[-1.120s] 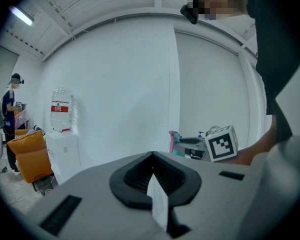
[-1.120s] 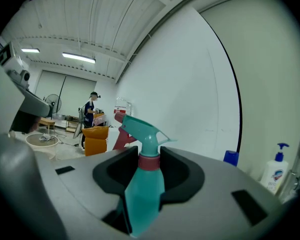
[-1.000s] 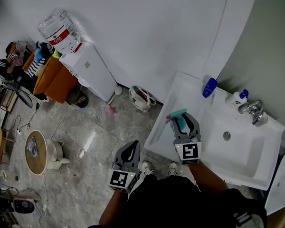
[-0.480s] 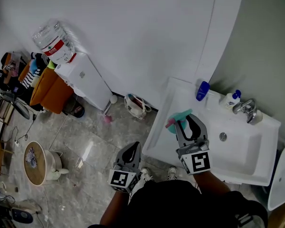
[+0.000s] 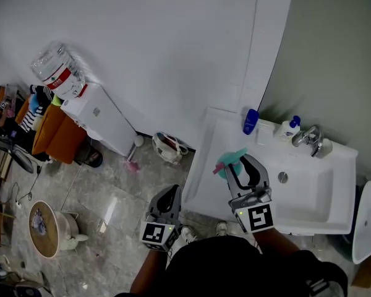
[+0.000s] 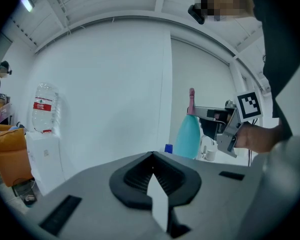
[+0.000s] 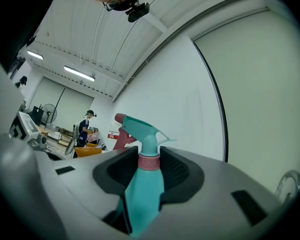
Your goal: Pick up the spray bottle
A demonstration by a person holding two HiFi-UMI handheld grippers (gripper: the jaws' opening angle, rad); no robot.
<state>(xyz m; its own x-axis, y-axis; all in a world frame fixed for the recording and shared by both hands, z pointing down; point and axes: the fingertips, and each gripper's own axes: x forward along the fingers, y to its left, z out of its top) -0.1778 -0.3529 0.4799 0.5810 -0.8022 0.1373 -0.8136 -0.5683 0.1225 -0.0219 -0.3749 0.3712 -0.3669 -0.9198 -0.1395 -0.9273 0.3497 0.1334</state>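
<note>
The teal spray bottle [image 5: 230, 160] with a pink trigger nozzle hangs in the air over the left rim of the white sink [image 5: 205, 159]. My right gripper [image 5: 242, 167] is shut on it. In the right gripper view the pads clamp the bottle's neck [image 7: 150, 165] just under the pink collar, and the bottle stays upright. My left gripper [image 5: 170, 192] hovers lower, over the floor to the left of the sink, its jaws shut with nothing in them [image 6: 152, 156]. From the left gripper view the held bottle [image 6: 187, 136] shows to the right.
On the sink's back ledge stand a blue bottle [image 5: 251, 121], a white pump bottle [image 5: 289, 129] and the faucet [image 5: 310, 138]. A water dispenser [image 5: 98, 117] and a bag [image 5: 167, 147] stand along the wall at left. A small round table [image 5: 41, 228] is at the lower left.
My right gripper has risen with the spray bottle, away from the sink. The left gripper has drifted a little. My head view has swung, and the sink now sits further left in it.
</note>
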